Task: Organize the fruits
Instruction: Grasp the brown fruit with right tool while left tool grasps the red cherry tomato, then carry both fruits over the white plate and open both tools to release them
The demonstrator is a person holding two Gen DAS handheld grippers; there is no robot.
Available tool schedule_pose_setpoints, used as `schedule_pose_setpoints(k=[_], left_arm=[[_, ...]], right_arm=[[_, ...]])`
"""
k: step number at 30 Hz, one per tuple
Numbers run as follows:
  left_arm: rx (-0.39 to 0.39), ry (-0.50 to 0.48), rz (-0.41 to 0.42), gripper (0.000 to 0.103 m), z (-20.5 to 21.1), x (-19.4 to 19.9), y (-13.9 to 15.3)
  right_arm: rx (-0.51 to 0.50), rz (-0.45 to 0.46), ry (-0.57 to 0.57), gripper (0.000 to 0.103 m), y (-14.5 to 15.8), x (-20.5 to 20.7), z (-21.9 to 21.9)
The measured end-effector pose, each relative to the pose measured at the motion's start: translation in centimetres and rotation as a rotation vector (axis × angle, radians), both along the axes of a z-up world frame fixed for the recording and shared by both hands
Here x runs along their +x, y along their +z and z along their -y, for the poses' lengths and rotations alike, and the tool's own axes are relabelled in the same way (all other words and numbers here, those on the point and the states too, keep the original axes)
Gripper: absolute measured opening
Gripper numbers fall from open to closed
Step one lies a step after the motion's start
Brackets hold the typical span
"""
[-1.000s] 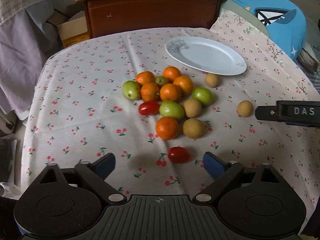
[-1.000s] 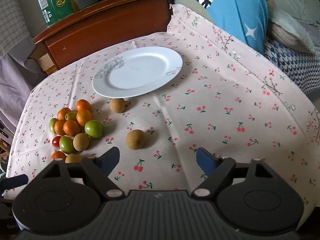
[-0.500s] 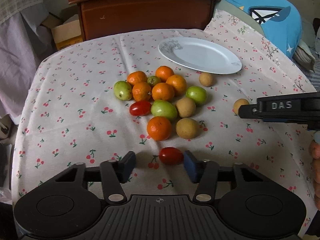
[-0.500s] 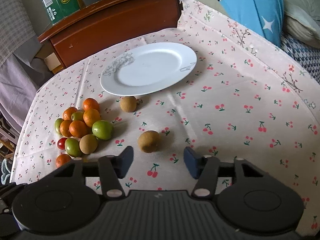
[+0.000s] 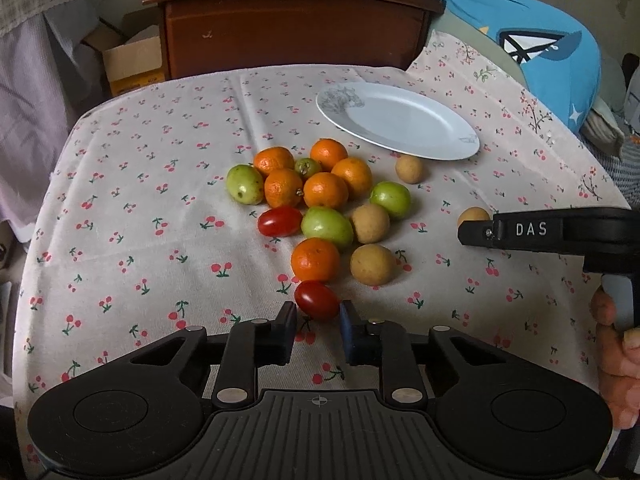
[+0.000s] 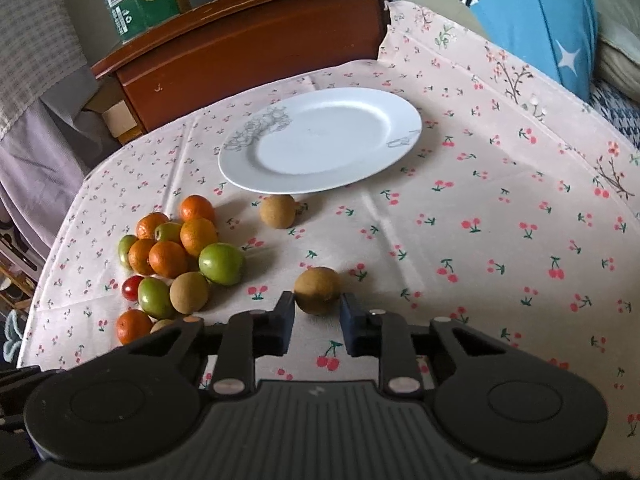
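While the white plate [image 6: 320,148] lies bare toward the table's far edge, a red cherry tomato [image 5: 317,300] is gripped on the cloth by the just-closed left gripper [image 5: 318,320] toward the near edge, and a brown round fruit [image 6: 317,290] is clamped likewise by the just-closed right gripper [image 6: 318,314].

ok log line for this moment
left gripper: shut on red tomato | right gripper: shut on brown fruit | both fruits on cloth | plate: empty
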State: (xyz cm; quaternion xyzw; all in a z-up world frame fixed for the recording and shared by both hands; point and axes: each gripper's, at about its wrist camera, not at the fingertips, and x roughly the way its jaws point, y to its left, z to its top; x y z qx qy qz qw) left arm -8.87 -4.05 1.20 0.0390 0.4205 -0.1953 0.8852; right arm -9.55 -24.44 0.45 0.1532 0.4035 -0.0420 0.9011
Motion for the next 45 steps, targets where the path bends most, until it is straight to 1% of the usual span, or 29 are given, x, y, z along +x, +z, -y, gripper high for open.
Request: schedule_pose_setpoints(k=[6, 7, 9, 10, 12, 13, 17, 27, 33, 36, 41, 45], left_arm=[[-0.007, 0.027, 0.004, 0.023, -0.4, 0.2, -0.1], [-0.003, 0.024, 0.009, 0.023, -0.3, 0.1, -0.1], [0.005, 0.017, 0.015, 0.022, -0.2, 0.1, -0.1], [0.003, 0.016, 0.016, 0.021, -0.2, 0.1, -0.1], [-0.009, 0.02, 0.014, 0.02, -0.3, 0.2, -0.1], [-0.013, 0.022, 0.013, 0.019, -0.3, 0.3, -0.1], [-0.017, 0.027, 0.017, 0.018, -0.5, 0.2, 0.0], [-0.054, 0.042, 0.04, 0.018, -1.0, 0.2, 1.3], [-0.07, 0.049, 0.055, 0.018, -0.9, 0.5, 1.9], [-0.073, 0.049, 0.071, 0.018, -0.8, 0.7, 2.3], [-0.09, 0.05, 0.07, 0.018, -0.8, 1.4, 3.0], [-0.093, 0.04, 0.09, 0.018, -0.6, 2.4, 4.0]], right_arm=[[0.029, 0.015, -0.002, 0.034, 0.0, 0.0, 0.1], [0.028, 0.018, 0.0, 0.034, 0.0, 0.0, 0.1], [0.017, 0.021, 0.001, 0.034, -0.1, 0.1, -0.1], [0.012, 0.023, 0.003, 0.034, -0.1, 0.2, -0.1], [0.008, 0.027, 0.003, 0.027, -0.2, 0.2, -0.2], [0.014, 0.027, 0.003, 0.025, -0.2, 0.2, -0.1], [0.026, 0.028, 0.014, 0.025, -0.2, 0.1, -0.1], [0.058, 0.057, 0.103, 0.025, 0.7, -0.3, -1.7], [0.084, 0.066, 0.137, 0.025, 0.9, -0.4, -2.3], [0.09, 0.068, 0.14, 0.025, 1.1, -0.4, -2.4], [0.109, 0.066, 0.131, 0.025, 1.3, -0.2, -2.2], [0.131, 0.057, 0.129, 0.025, 1.7, 0.3, -2.1]])
